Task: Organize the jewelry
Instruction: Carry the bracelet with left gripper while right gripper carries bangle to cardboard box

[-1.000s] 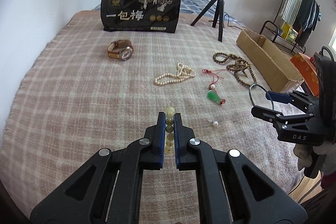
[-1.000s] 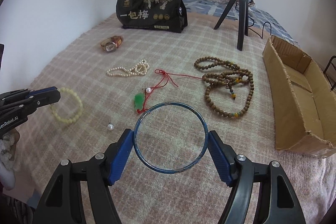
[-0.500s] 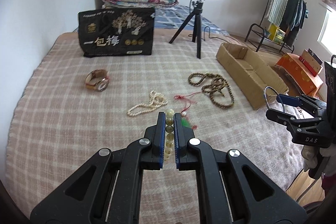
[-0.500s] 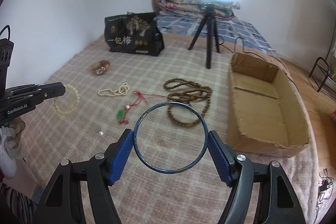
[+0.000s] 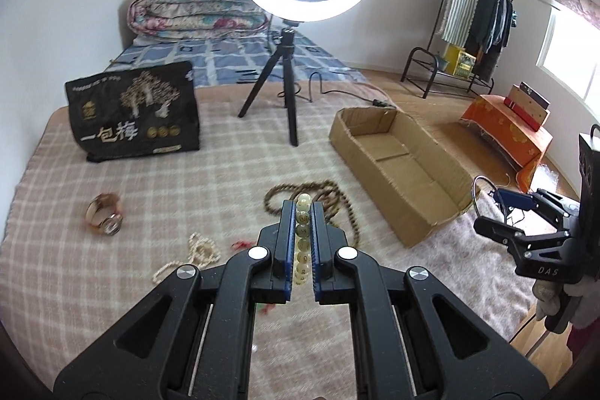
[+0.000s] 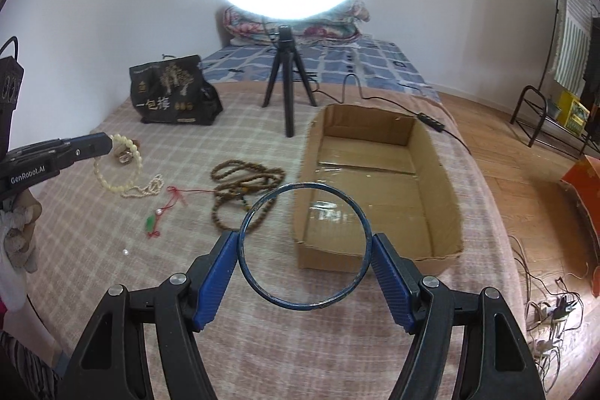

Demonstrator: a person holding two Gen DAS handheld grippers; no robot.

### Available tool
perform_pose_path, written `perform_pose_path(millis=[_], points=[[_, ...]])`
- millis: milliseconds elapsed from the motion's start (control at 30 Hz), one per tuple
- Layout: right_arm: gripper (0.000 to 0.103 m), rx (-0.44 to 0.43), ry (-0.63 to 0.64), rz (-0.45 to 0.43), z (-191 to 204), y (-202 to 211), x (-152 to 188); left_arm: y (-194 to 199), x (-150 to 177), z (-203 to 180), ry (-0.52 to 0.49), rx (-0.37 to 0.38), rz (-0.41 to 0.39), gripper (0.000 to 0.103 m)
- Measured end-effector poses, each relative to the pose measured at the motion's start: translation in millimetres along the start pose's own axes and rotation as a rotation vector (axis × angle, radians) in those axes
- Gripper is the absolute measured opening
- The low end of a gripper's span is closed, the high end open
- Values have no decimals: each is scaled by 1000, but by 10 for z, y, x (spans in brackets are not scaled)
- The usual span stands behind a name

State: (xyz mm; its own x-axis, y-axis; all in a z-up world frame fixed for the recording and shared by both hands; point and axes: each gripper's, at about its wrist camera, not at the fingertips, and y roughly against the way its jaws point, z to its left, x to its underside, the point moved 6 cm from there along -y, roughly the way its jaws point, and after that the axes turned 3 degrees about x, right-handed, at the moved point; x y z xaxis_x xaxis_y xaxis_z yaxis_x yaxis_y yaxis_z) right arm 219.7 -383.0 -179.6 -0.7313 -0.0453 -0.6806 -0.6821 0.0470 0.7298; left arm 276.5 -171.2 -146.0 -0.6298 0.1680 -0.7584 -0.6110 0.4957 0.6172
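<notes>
My left gripper [image 5: 302, 208] is shut on a pale bead bracelet [image 5: 303, 231], held above the checked blanket; in the right wrist view that bracelet [image 6: 118, 164] hangs from the left gripper [image 6: 107, 143]. My right gripper [image 6: 304, 246] is shut on a thin blue bangle [image 6: 350, 283], its pads pressing both sides, in front of an open cardboard box [image 6: 446, 190]. In the left wrist view the right gripper [image 5: 483, 208] hovers beside the box [image 5: 397, 152]. On the blanket lie a brown bead necklace [image 6: 240, 179], a pearl strand [image 6: 148, 188], a red-cord green pendant [image 6: 152, 222], a loose pearl [image 6: 125, 252] and a watch [image 5: 103, 218].
A ring light on a tripod [image 5: 288, 89] stands on the bed behind the jewelry. A black printed bag [image 5: 131, 111] leans at the back left, folded quilts [image 5: 195, 10] beyond it. A clothes rack [image 5: 472, 25] and an orange box [image 5: 506, 134] stand on the floor to the right.
Both grippers have risen and swung right toward the cardboard box, each keeping its hold. The jewelry on the blanket has slid down and left in both views.
</notes>
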Motion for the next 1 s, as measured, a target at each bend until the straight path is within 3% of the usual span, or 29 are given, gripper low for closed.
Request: perform_pose_path(millis=[333,667,1000], points=[[74,47,-48,11,-434,-95,-10,-478,-469,-504,-38,89,-10,5],[74,58,-78,27,-745,-310,-89,-1059,-789,-960,-96,107,2,5],[74,47,-99,74,-890,-581,-84,-1563,-845,-1176,-82,128,60,5]])
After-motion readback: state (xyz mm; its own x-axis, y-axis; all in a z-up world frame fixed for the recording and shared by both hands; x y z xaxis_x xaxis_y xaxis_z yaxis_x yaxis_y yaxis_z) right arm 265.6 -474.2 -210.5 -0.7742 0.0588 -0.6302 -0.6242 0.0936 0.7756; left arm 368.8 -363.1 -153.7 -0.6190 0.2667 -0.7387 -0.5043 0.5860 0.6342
